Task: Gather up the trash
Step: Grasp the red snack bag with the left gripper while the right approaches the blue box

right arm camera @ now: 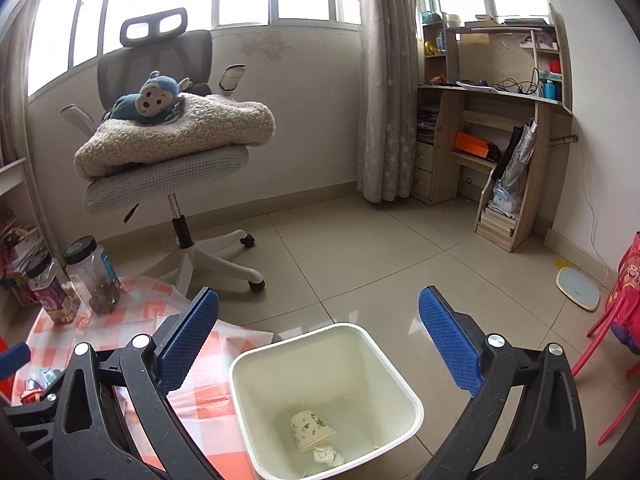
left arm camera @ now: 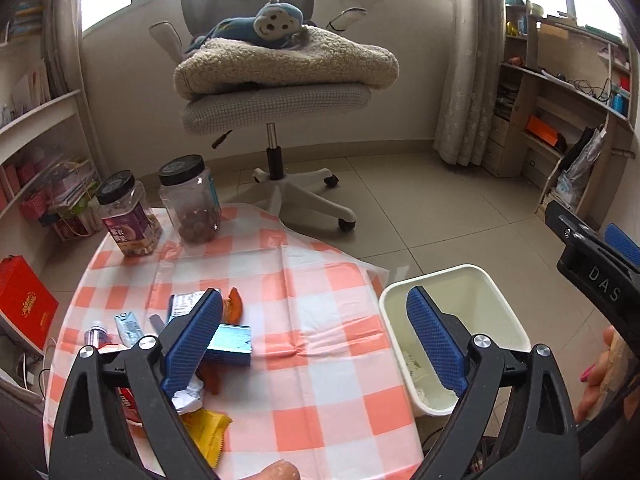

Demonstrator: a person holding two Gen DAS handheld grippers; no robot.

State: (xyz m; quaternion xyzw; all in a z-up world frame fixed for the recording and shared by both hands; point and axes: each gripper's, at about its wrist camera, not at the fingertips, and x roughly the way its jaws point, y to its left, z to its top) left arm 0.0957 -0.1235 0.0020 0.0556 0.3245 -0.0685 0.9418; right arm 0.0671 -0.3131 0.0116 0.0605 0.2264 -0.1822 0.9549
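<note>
Left wrist view: my left gripper (left arm camera: 324,344) and right gripper (right arm camera: 320,344) gape empty while light, crinkly wrappers (left arm camera: 208,432) lie on the counter (left arm camera: 312,280) left of the bin (left arm camera: 504,308); I'd pinch a raised fold.

2 jars (left arm camera: 128,220); 1 bin (right arm camera: 256,364); 1 chair (right arm camera: 168,184); 1 cup (right arm camera: 310,430) in bin

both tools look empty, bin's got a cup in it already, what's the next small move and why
Probably lower the left tool onto the blue packet and close on it. Both tools are open and hold nothing; the right tool hangs over the bin, which holds a paper cup. Wrappers lie on the checked tablecloth, the blue packet closest to the left tool's fingers.
</note>
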